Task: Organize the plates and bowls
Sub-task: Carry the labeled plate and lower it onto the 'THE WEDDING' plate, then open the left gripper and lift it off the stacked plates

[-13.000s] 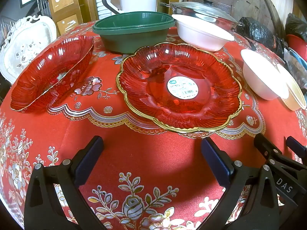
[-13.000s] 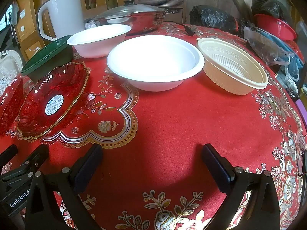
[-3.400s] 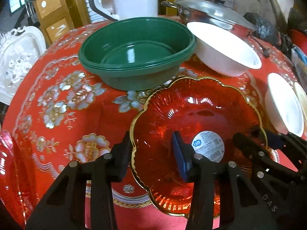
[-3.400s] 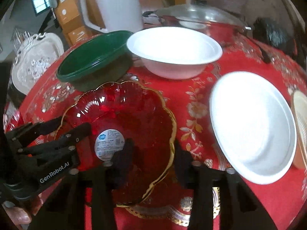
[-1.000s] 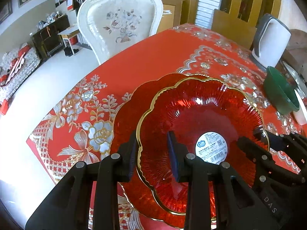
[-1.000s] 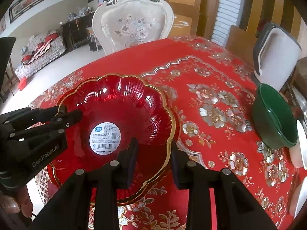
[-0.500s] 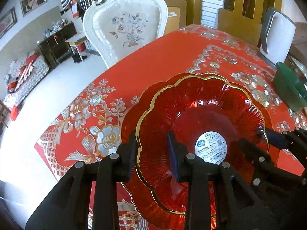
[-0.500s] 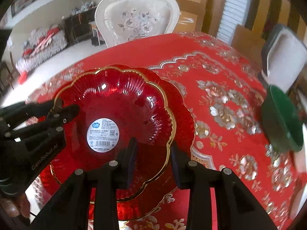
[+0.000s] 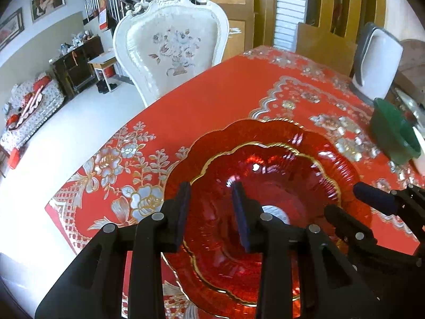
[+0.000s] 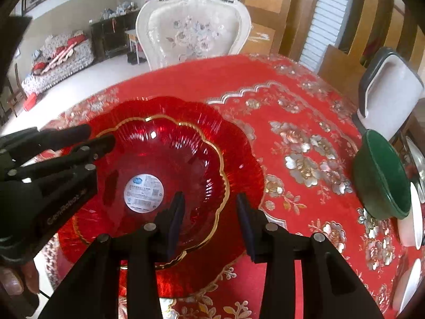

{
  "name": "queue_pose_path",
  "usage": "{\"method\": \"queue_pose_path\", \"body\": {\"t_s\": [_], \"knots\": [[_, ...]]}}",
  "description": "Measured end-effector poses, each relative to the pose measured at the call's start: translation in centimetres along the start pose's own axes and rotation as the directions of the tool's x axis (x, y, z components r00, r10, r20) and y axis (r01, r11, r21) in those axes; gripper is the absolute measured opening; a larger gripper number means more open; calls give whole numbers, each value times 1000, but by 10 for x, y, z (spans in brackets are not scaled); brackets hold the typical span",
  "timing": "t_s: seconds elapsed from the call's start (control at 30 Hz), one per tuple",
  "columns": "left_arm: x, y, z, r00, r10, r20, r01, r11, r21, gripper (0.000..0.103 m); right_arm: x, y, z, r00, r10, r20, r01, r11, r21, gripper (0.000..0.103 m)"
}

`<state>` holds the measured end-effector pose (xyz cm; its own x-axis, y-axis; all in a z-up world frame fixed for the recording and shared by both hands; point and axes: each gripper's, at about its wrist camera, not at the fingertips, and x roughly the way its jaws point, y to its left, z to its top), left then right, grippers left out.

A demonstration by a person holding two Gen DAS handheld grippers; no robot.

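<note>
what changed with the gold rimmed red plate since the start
Both grippers carried the gold-rimmed red plate across the table and set it inside the larger red plate. The left gripper and right gripper have now opened off its rim. The green bowl stayed put.

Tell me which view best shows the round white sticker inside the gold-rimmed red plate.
The right wrist view: the sticker lies whole and unobstructed in the gold-rimmed red plate. In the left wrist view, only a sliver shows behind the left gripper.

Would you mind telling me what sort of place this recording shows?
Most likely a home dining area open to a living room: an ornate white chair at a table with a red floral tablecloth, and a floral sofa behind.
</note>
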<state>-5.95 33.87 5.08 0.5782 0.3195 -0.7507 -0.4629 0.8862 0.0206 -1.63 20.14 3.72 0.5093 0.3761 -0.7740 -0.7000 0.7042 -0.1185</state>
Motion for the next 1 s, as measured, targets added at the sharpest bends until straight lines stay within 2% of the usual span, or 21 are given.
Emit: {"method": "queue_pose_path", "body": {"t_s": [0.27,0.37,0.67,0.77,0.83,1.0], "knots": [[-24,-22,4,997,-40,62,39,999,13,32,-28,-9,-2,998,13,69,-15,999,34,41],[-29,-31,5,996,-49,73,48,999,17,32,-34,-16,-4,997,12,82,-16,998,54,46],[-41,-72,10,990,-116,83,112,992,53,33,-49,-57,-17,993,-32,114,12,984,176,50],[-45,-90,13,987,-130,92,122,989,85,44,-52,-72,-21,993,-49,105,26,978,208,51],[-48,-105,15,984,-145,105,134,985,107,58,-54,-82,-26,993,-64,103,40,974,225,51],[-52,-139,21,978,-178,105,160,974,159,59,-59,-110,-37,991,-104,84,78,960,270,52]]}}
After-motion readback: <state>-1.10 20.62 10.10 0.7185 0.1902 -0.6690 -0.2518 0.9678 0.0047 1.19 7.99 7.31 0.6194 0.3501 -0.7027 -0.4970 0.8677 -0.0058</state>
